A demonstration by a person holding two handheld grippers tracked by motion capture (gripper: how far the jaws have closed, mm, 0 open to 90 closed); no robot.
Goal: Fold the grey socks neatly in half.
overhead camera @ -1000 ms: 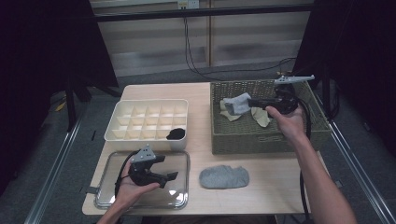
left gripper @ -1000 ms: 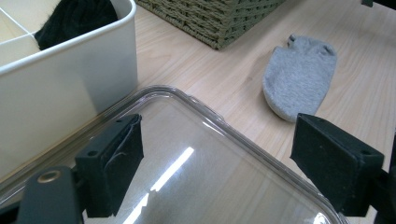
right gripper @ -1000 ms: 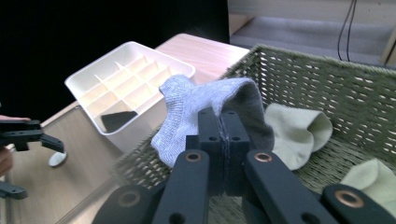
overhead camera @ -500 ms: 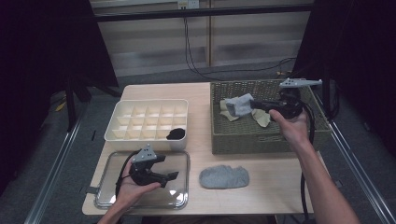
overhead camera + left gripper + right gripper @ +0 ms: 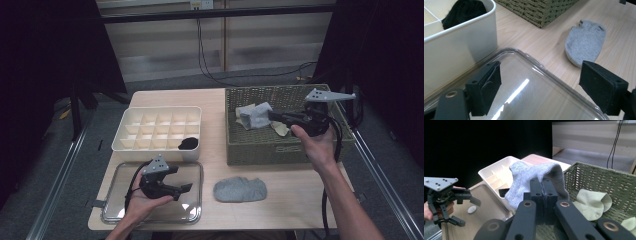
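Observation:
My right gripper (image 5: 270,116) is shut on a grey sock (image 5: 254,115) and holds it up over the woven basket (image 5: 260,150). In the right gripper view the sock (image 5: 534,180) drapes over the shut jaws of that gripper (image 5: 543,183). A second grey sock (image 5: 240,189) lies flat on the table in front of the basket, also seen as the grey sock (image 5: 586,41) in the left gripper view. My left gripper (image 5: 181,189) stands open above a clear plastic lid (image 5: 192,210), with nothing between its jaws (image 5: 541,82).
A white divided box (image 5: 150,145) sits at the left, with a black sock (image 5: 188,143) in its front right compartment. Pale beige socks (image 5: 280,129) lie in the basket. The table's front edge runs close behind the lid.
The right gripper has drifted slightly to the right with the grey sock still in it. The left gripper has stayed open over the lid.

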